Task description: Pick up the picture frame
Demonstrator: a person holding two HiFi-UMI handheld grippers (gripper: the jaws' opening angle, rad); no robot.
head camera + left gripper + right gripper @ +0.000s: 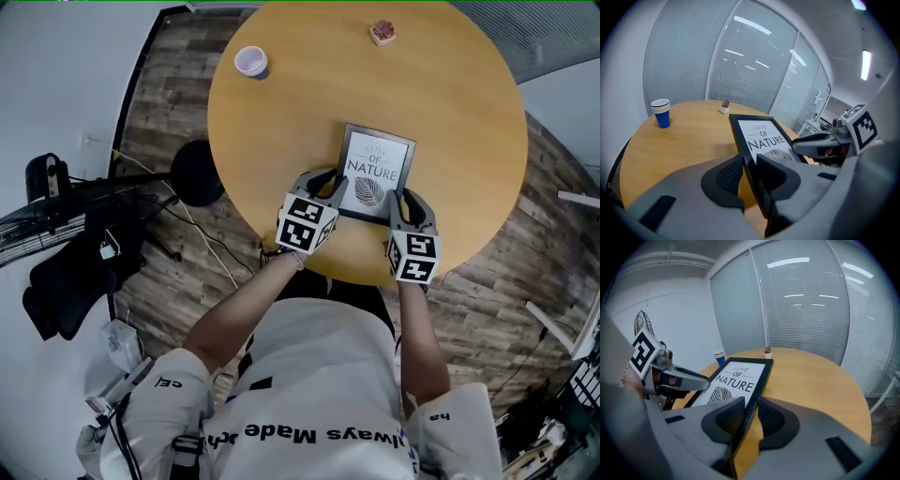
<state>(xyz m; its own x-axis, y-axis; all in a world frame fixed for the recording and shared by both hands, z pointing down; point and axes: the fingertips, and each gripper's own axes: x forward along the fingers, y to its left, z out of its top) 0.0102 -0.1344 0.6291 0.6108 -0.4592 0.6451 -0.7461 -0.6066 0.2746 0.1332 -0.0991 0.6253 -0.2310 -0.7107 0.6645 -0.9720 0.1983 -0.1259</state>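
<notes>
The black picture frame (pixel 375 173) with a "NATURE" leaf print lies near the front of the round wooden table (pixel 450 103). My left gripper (pixel 330 186) is shut on the frame's left edge near its closest corner. My right gripper (pixel 406 202) is shut on the right edge. In the left gripper view the frame (pixel 761 136) stands edge-on between the two pads of the left gripper (pixel 749 176), and the right gripper (pixel 825 143) shows beyond it. In the right gripper view the frame (pixel 738 378) is clamped in the right gripper (pixel 750 416), tilted, its near end a little above the tabletop.
A stack of paper cups (pixel 251 62) stands at the table's far left, seen too as cups (pixel 661 112). A small potted plant (pixel 382 33) sits at the far edge. Glass walls with blinds (pixel 801 310) surround the table. A black bag and cables (pixel 75 253) lie on the floor at left.
</notes>
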